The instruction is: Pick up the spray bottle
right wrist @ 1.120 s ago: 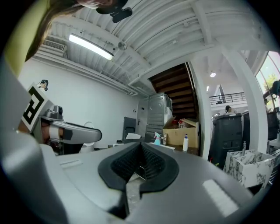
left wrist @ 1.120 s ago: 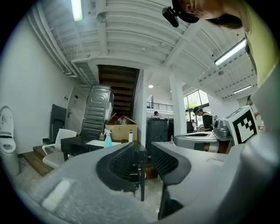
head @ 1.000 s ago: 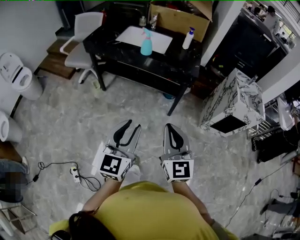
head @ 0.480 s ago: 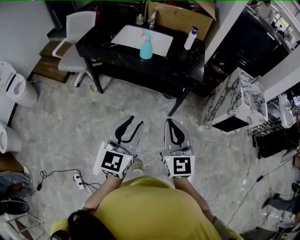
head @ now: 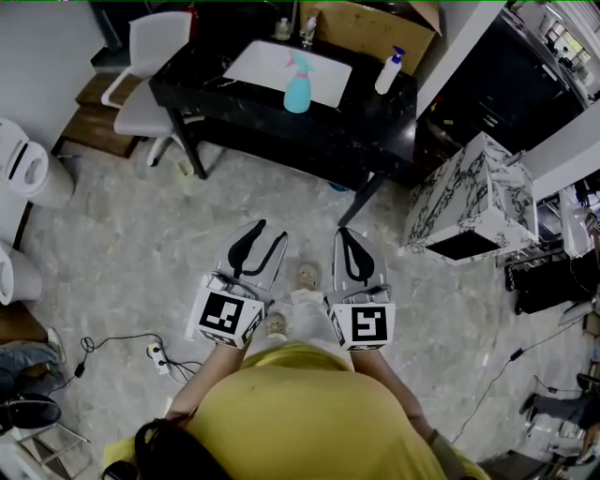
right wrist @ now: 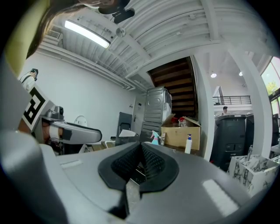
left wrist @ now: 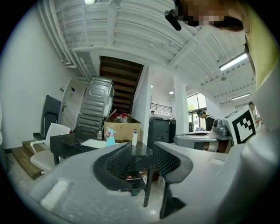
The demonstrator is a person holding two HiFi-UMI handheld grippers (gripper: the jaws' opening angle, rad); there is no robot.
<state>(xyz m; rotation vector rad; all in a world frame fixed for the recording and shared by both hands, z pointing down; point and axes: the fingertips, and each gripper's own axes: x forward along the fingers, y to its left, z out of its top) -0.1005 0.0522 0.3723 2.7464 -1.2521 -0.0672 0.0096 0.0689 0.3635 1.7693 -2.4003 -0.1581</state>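
Items as I read them from the feeds:

- Left gripper (head: 270,232): held level over the grey floor (head: 141,225). Its jaws have just been opening and stand apart, with nothing between them.
- Right gripper (head: 344,232): level beside the left one, jaws closed tip to tip, empty.
- Spray bottle (head: 298,84): light blue body, pink trigger head. It stands upright on the white sheet (head: 267,64) on the black table (head: 375,122), well ahead of both grippers and untouched.
- White pump bottle (head: 388,73): upright on the same table, to the right of the spray bottle.
- Cardboard box (head: 375,23): behind the table.
- White chair (head: 150,56): at the table's left end.
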